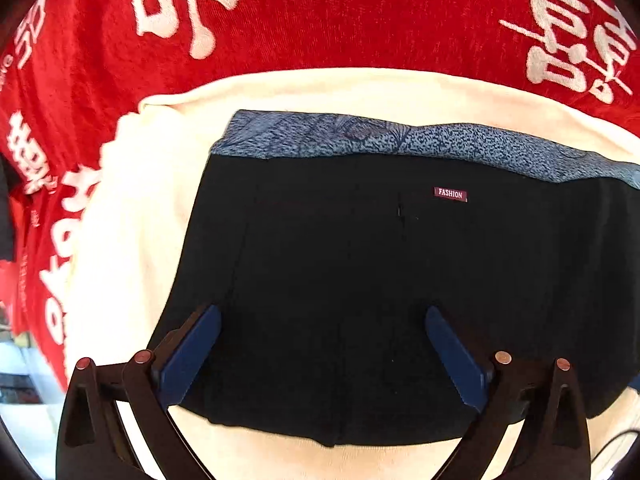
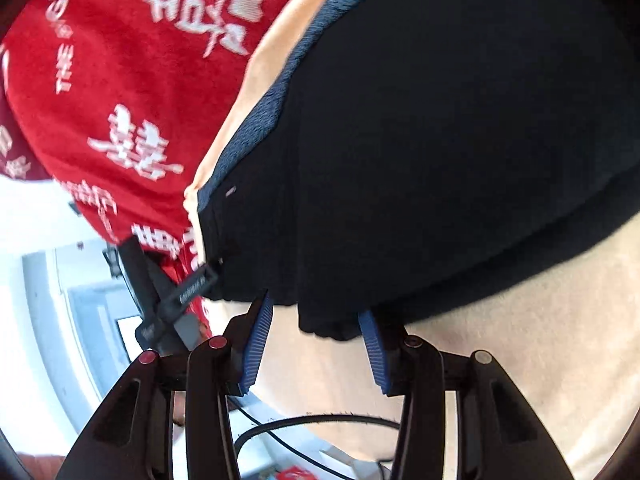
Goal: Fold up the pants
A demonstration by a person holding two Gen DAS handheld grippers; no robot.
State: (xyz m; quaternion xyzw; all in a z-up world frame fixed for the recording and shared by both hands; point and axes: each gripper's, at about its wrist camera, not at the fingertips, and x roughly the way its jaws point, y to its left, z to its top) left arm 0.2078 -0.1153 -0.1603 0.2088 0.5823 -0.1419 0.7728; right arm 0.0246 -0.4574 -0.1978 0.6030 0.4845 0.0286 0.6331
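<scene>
One folded pants (image 1: 360, 280) bundle; both grippers, left gripper (image 1: 322, 312) and right gripper (image 2: 316, 312), gape, seemingly empty.

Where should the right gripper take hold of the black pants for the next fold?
Probably the near hem of the black pants, where a corner droops between the open right gripper. Come in low from the near side, along the cream cloth: that edge sits slightly raised, so one finger could slip underneath.
</scene>
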